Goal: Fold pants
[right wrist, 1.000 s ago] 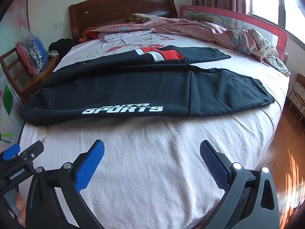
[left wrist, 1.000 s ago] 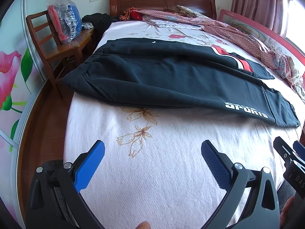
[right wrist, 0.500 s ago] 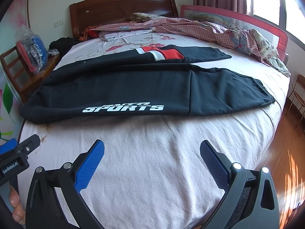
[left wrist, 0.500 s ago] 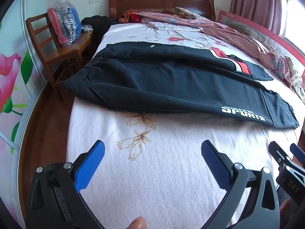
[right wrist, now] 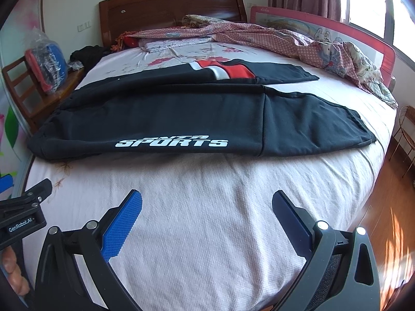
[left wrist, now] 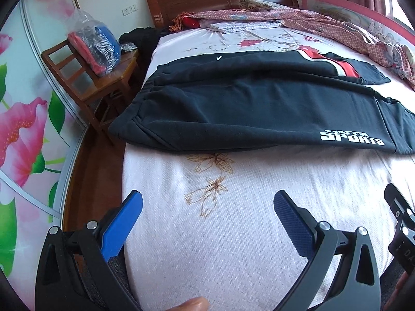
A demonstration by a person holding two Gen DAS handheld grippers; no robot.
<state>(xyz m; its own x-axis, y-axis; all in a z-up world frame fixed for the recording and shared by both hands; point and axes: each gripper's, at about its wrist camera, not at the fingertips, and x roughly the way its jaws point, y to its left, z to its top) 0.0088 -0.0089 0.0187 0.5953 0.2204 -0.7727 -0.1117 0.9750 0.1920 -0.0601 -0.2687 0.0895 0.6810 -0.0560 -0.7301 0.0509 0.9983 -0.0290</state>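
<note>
Both the left gripper (left wrist: 207, 208) and right gripper (right wrist: 207, 207) are drifting in closer, jaws spread wide and empty, toward the black fleece "SPORTS" sweatpants (right wrist: 181, 119) lying flat across the white quilted bed (right wrist: 220, 207), so the first fold hasn't started.

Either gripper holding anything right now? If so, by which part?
Nothing held. Left gripper and right gripper are both open over bare mattress, short of the pants.

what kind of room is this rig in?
Almost certainly a home bedroom: a bed with a wooden headboard, a rumpled quilt by the pillows, and a wooden chair beside it. Black pants lie flat on the bed.
</note>
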